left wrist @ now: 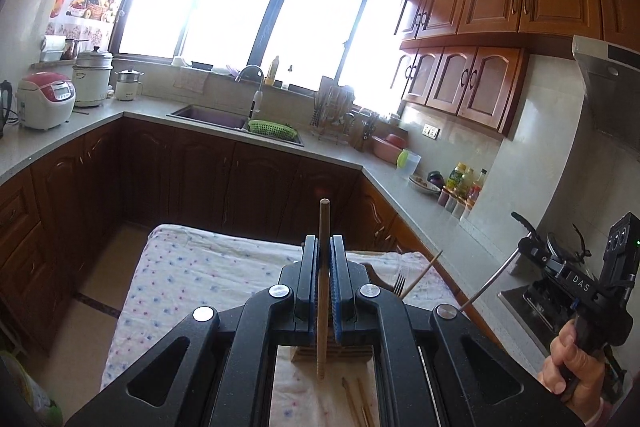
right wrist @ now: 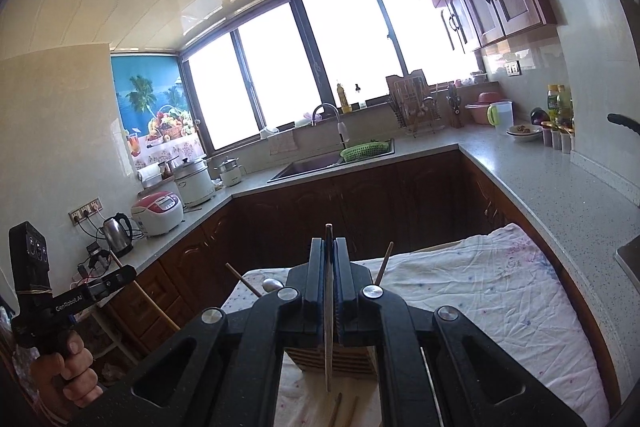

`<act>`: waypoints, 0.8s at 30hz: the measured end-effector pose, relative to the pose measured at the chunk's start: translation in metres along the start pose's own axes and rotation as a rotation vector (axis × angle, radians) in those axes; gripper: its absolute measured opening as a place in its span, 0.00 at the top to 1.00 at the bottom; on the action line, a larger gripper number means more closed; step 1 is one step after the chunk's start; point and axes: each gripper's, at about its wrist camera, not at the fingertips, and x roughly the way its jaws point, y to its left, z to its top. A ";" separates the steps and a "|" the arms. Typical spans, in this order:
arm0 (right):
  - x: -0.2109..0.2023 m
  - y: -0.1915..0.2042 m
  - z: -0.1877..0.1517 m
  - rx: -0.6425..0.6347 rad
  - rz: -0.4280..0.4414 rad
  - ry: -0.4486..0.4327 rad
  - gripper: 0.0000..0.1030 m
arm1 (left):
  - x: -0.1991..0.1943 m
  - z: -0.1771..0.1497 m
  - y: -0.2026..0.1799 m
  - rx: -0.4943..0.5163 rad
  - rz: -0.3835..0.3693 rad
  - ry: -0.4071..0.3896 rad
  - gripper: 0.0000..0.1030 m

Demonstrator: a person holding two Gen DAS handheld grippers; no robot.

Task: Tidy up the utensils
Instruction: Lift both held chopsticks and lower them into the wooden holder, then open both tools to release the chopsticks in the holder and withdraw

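Utensils are split between the two claws and the desk. Nearest in the left wrist view, the left claw (left wrist: 324, 247) is clenched on a wooden chopstick (left wrist: 322, 291) that stands nearly upright between its blue pads, its top poking out at 12 o'clock above the fingertips and its lower end hanging over a wooden holder (left wrist: 332, 353) on the floral cloth (left wrist: 192, 275) that covers the desk. Two more loose chopsticks (left wrist: 356, 403) lie on the cloth at 6 o'clock, just below the holder. At 2 o'clock from the claw a fork (left wrist: 399, 285) and another stick (left wrist: 424, 273) rise from behind the claw body.

In the right wrist view the right claw (right wrist: 329, 247) is clamped on a thin metal utensil (right wrist: 328, 311), held upright over the same slotted holder (right wrist: 340, 361); what kind of utensil it is I cannot tell. A spoon bowl (right wrist: 271, 283) shows at 10 o'clock beside it.

Farther off, at 4 o'clock in the left view, a hand (left wrist: 576, 359) grips the other tool. Beyond, at 12 o'clock, the sink (left wrist: 208, 117) holds a green basket (left wrist: 270, 128) under bright windows.
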 end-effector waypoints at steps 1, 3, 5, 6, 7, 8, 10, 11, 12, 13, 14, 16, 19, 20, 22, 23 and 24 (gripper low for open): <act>0.003 0.000 0.004 -0.002 -0.003 -0.009 0.96 | 0.004 0.003 -0.002 0.001 0.004 -0.013 0.97; 0.009 -0.001 0.012 -0.004 -0.013 -0.026 0.96 | 0.016 0.006 -0.004 -0.005 0.007 -0.030 0.97; 0.016 -0.003 0.018 0.001 -0.017 -0.038 0.96 | 0.029 0.007 -0.004 -0.016 0.005 -0.039 0.97; 0.020 -0.003 0.021 0.003 -0.019 -0.045 0.96 | 0.036 0.007 -0.005 -0.023 0.004 -0.042 0.97; 0.023 -0.003 0.024 0.001 -0.023 -0.053 0.96 | 0.044 0.007 -0.005 -0.029 0.003 -0.046 0.97; 0.026 -0.003 0.026 -0.004 -0.031 -0.059 0.96 | 0.052 0.005 -0.005 -0.034 0.003 -0.050 0.97; 0.034 -0.003 0.028 -0.008 -0.039 -0.064 0.96 | 0.069 0.004 -0.005 -0.043 0.004 -0.058 0.97; 0.038 -0.003 0.028 -0.011 -0.043 -0.064 0.96 | 0.077 0.001 -0.005 -0.048 0.004 -0.058 0.97; 0.042 -0.003 0.028 -0.019 -0.051 -0.063 0.96 | 0.085 -0.003 -0.004 -0.053 0.007 -0.056 0.97; 0.046 -0.003 0.026 -0.027 -0.059 -0.061 0.96 | 0.093 -0.007 -0.004 -0.057 0.010 -0.050 0.97; 0.051 -0.003 0.023 -0.034 -0.065 -0.058 0.96 | 0.101 -0.012 -0.004 -0.060 0.010 -0.042 0.97; 0.059 -0.004 0.016 -0.040 -0.069 -0.044 0.96 | 0.117 -0.023 -0.004 -0.061 0.015 -0.024 0.97; 0.072 -0.006 0.001 -0.045 -0.070 -0.019 0.96 | 0.141 -0.038 -0.001 -0.058 0.020 0.015 0.97; 0.075 -0.007 -0.004 -0.045 -0.070 -0.012 0.96 | 0.150 -0.040 0.001 -0.058 0.022 0.031 0.97; 0.082 -0.011 -0.015 -0.041 -0.066 0.005 0.96 | 0.163 -0.046 0.007 -0.056 0.027 0.061 0.97; 0.085 -0.014 -0.020 -0.037 -0.065 0.015 0.96 | 0.168 -0.049 0.009 -0.056 0.030 0.074 0.97; 0.089 -0.016 -0.024 -0.032 -0.064 0.028 0.96 | 0.174 -0.052 0.012 -0.059 0.033 0.087 0.97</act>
